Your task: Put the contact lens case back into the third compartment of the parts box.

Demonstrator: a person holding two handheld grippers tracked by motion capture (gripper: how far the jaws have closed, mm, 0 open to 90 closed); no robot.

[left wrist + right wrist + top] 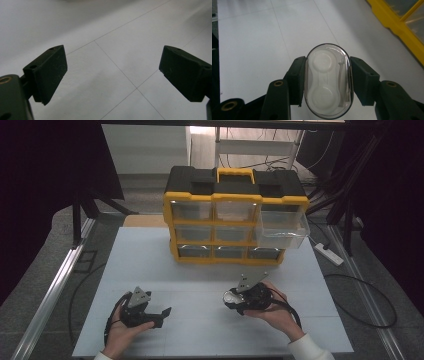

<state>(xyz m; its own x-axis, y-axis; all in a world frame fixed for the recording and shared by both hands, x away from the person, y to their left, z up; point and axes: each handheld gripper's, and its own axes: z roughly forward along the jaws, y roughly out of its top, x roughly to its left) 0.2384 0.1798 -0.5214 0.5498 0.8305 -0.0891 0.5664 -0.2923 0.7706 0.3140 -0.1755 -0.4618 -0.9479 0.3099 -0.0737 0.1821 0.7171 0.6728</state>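
Note:
My right gripper [327, 80] is shut on a clear oval contact lens case [328, 80], its pads pressing both long sides. In the high view that gripper [231, 299] hovers just above the white table, right of centre, with the case [230, 298] at its tip. A yellow and black drawer organiser [235, 215] stands at the back of the table. Its top right clear drawer [283, 227] is pulled out. My left gripper [162, 315] rests low at the front left, open, and in the left gripper view nothing lies between its fingers [50, 72].
The white table top [150, 265] has thin seam lines across it. Metal rails run along both sides of the table. A white power strip [329, 253] and cables lie on the floor at the right.

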